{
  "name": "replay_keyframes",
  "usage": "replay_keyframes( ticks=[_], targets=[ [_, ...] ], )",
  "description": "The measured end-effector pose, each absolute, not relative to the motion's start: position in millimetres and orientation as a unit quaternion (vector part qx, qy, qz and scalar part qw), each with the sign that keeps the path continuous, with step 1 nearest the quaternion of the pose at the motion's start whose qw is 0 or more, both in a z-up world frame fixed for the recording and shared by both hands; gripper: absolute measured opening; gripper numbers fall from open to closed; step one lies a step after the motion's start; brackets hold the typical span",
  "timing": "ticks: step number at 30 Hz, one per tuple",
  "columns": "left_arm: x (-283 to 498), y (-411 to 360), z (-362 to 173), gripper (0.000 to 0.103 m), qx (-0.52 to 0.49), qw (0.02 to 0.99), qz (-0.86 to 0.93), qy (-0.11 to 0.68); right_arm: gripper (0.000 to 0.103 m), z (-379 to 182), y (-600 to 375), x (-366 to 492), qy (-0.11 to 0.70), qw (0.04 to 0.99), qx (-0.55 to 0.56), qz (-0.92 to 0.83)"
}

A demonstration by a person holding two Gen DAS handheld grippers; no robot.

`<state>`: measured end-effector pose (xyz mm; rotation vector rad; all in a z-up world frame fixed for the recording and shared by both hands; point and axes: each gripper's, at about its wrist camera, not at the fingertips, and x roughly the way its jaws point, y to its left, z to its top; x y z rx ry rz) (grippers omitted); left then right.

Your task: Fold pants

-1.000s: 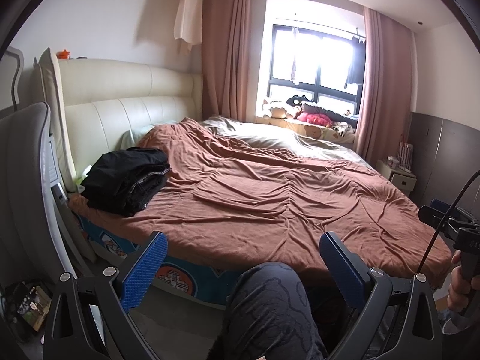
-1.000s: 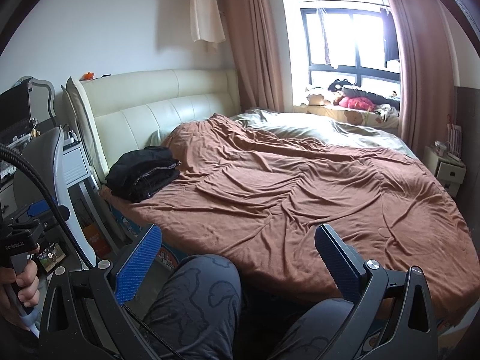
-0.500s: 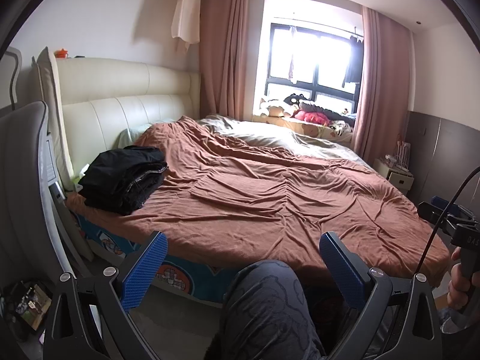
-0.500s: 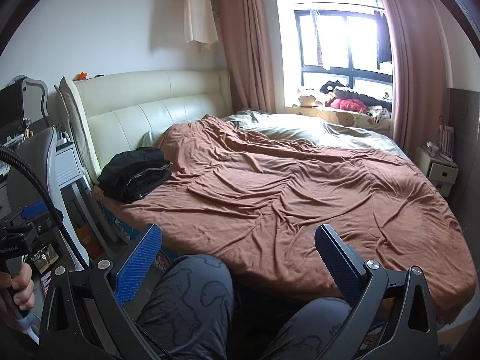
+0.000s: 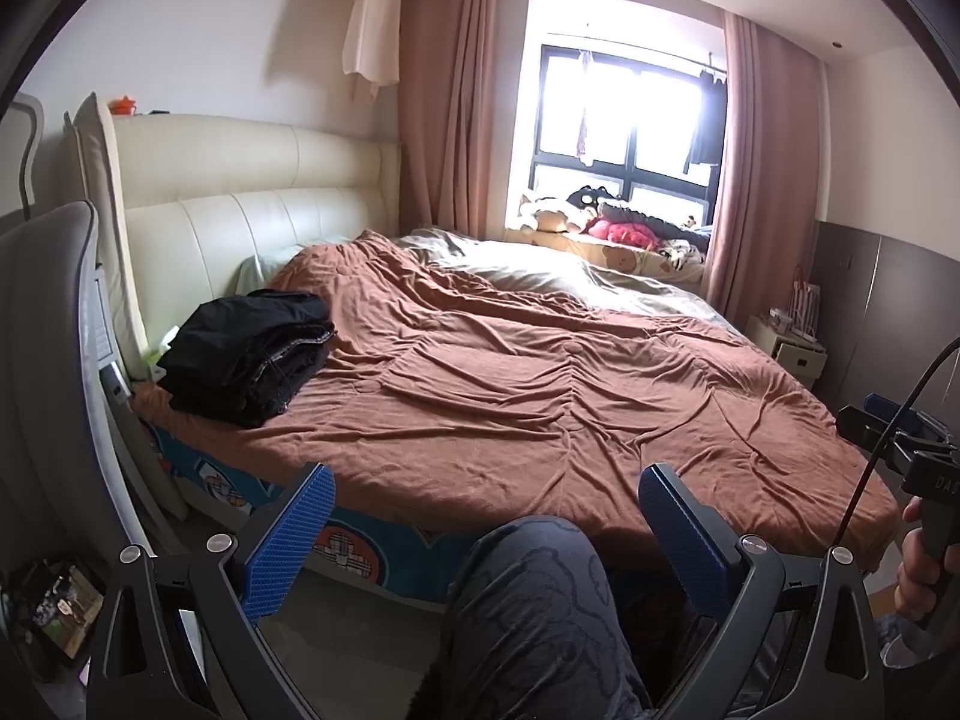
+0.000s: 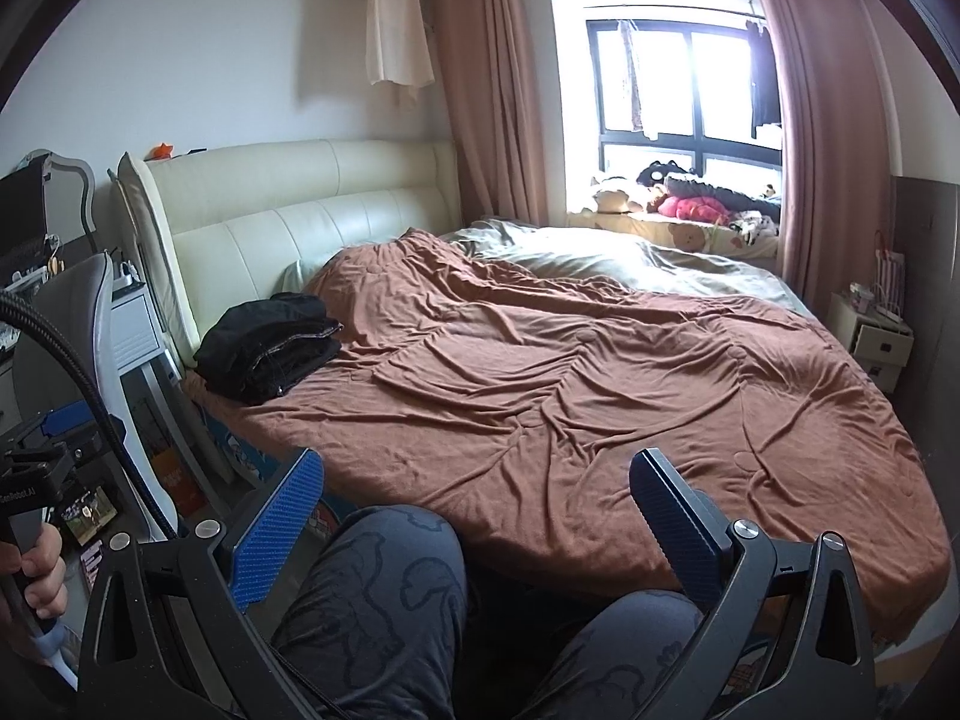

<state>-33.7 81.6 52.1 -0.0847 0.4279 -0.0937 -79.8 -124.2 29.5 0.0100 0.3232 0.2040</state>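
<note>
The black pants [image 5: 249, 354] are seen bundled at the left corner of the bed [image 5: 540, 420], just beside the cream headboard [image 5: 240, 216], with the long side of the heap running roughly toward the window. They lie ahead and to the left of both tongs, well apart from each. The left gripper [image 5: 480, 531] is held released and empty above the person's knee [image 5: 528, 600]; the right gripper [image 6: 474, 513] is likewise spread and empty. The left gripper is judged nearer, so a reach leftward is called for.
</note>
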Motion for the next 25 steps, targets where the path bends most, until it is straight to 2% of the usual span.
replay_keyframes(
  ticks=[25],
  targets=[
    [-40.0,88.8,53.5,0.102,-0.044,0.975,-0.044,0.211,0.103,28.7,-115.5,-83.1,0.157,0.982,-0.007,0.101]
  ],
)
